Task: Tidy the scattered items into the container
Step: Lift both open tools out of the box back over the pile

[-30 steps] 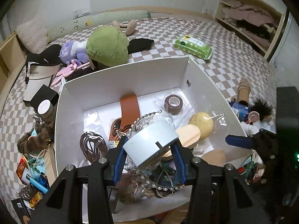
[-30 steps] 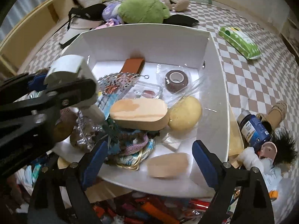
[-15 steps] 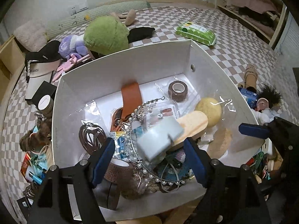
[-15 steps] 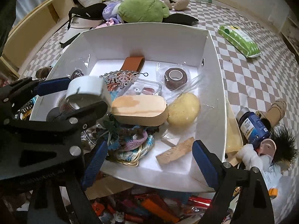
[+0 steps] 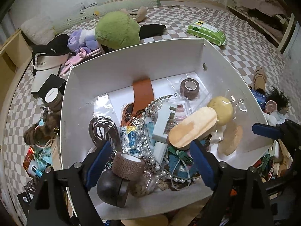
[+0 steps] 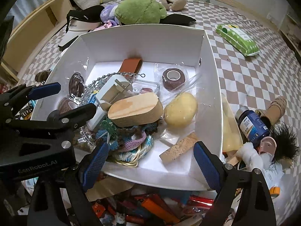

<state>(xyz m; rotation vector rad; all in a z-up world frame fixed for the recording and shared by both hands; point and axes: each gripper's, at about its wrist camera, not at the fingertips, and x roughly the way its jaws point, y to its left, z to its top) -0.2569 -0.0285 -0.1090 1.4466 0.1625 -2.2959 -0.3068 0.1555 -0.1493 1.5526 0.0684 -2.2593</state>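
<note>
The white box (image 5: 131, 69) holds a pile of small items. On top lies a pale grey plug-like block (image 5: 163, 120), free of any grip, beside a wooden oval block (image 5: 191, 128) and a potato (image 5: 222, 109). My left gripper (image 5: 150, 162) hangs over the box's near end with its jaws opening and nothing pressed between the pads. In the right wrist view the same block (image 6: 114, 92) rests behind the left gripper (image 6: 62, 101). My right gripper (image 6: 150, 163) stands open over the box's (image 6: 143, 41) near rim, holding nothing.
Outside the box lie a blue bottle (image 6: 253, 125), a black-haired doll (image 6: 282, 143), a green wipes pack (image 6: 237, 38), a green plush (image 6: 141, 9) and a visor cap (image 6: 82, 24). Lighters and packets (image 6: 156, 207) crowd the near side. A brown tape roll (image 5: 189, 89) sits inside.
The left gripper's jaws spread and let go of the pale grey block, which dropped onto the pile in the box. The right gripper stayed where it was, open.
</note>
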